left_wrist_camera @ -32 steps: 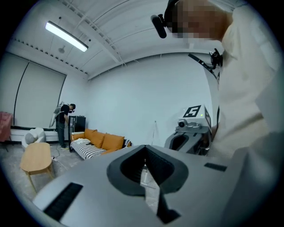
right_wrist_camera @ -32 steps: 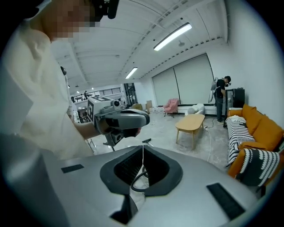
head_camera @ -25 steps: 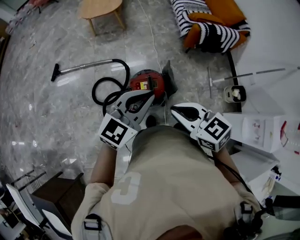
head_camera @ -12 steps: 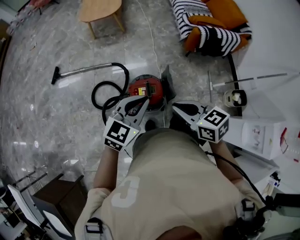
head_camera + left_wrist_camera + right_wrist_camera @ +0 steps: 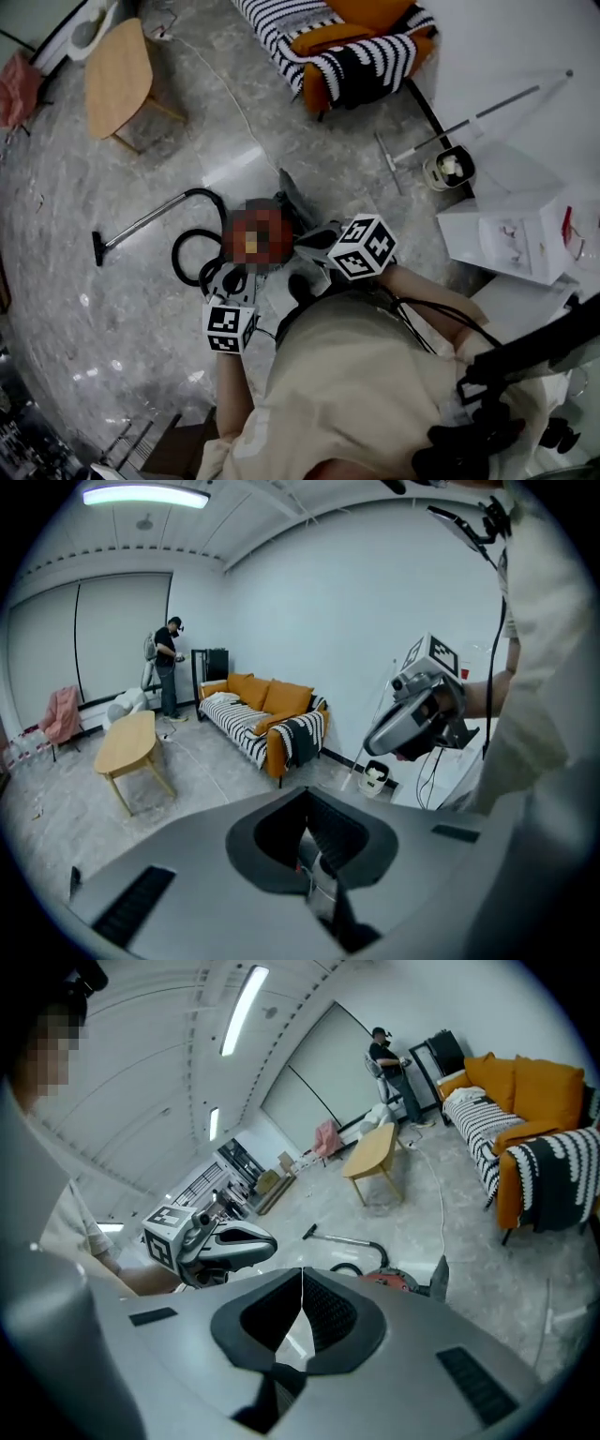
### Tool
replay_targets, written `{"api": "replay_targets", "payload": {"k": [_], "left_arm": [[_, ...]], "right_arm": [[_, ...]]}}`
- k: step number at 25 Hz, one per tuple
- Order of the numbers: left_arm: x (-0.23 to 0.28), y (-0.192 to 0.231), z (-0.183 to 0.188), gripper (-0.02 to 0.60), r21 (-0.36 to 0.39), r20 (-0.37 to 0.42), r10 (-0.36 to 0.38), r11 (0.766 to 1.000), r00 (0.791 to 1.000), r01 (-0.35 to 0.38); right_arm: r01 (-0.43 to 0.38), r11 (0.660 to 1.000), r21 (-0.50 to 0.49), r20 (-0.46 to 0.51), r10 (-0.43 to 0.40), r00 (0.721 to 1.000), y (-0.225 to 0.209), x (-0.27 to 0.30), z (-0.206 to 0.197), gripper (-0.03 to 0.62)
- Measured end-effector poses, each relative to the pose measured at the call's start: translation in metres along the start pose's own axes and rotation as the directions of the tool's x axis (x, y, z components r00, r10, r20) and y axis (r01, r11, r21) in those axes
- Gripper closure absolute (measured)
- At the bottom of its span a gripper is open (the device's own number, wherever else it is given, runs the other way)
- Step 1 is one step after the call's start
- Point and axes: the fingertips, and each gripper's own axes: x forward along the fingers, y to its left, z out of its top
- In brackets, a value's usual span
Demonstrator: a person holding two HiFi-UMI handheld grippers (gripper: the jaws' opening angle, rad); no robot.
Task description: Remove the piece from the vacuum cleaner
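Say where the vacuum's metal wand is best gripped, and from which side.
Probably the middle of the wand, from above, jaws across it. It is a thin straight tube lying flat on the floor, open on both sides there, clear of the hose loops and nozzle.

You're on a glossy grey marbled floor (image 5: 94, 309) in a room with white walls (image 5: 356, 621), and one long ceiling light (image 5: 145, 496) is lit. Ahead of you there's an oval wooden table (image 5: 117, 75) and an orange sofa (image 5: 323, 42) with a black-and-white striped throw (image 5: 281, 28) (a pink cloth (image 5: 61, 714) hangs near the far pale panels). A person (image 5: 169, 667) stands at the far end, and metal racks (image 5: 202, 1190) line one side.
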Motion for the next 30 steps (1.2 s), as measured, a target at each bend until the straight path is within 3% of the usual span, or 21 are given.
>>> {"api": "replay_targets", "payload": {"k": [7, 11, 16, 24, 30], "left_arm": [[0.050, 0.018, -0.040, 0.578, -0.050, -0.167, -0.012, 0.999, 0.986, 0.004], [0.077, 0.023, -0.060, 0.578, -0.112, -0.194, 0.011, 0.993, 0.981, -0.034], [0.122, 0.010, -0.099, 0.578, -0.122, -0.235, 0.022, 0.991, 0.972, -0.052], [0.170, 0.061, -0.158, 0.578, -0.181, -0.279, 0.174, 0.956, 0.944, -0.230], [0.196, 0.089, -0.208, 0.578, -0.145, -0.331, 0.238, 0.943, 0.913, -0.299]], "right_arm": [[-0.016, 0.992, 0.124, -0.082, 0.026, 0.996, -0.060, 0.025, -0.018, 0.591], [-0.049, 0.990, 0.134, -0.108, 0.063, 0.992, -0.086, 0.039, -0.025, 0.591], [0.005, 0.987, 0.163, -0.134, 0.017, 0.991, -0.132, 0.031, -0.056, 0.591], [0.065, 0.983, 0.170, -0.205, -0.029, 0.978, -0.189, 0.060, -0.082, 0.591], [0.103, 0.989, 0.101, -0.296, -0.069, 0.953, -0.226, 0.106, -0.109, 0.591]]}}
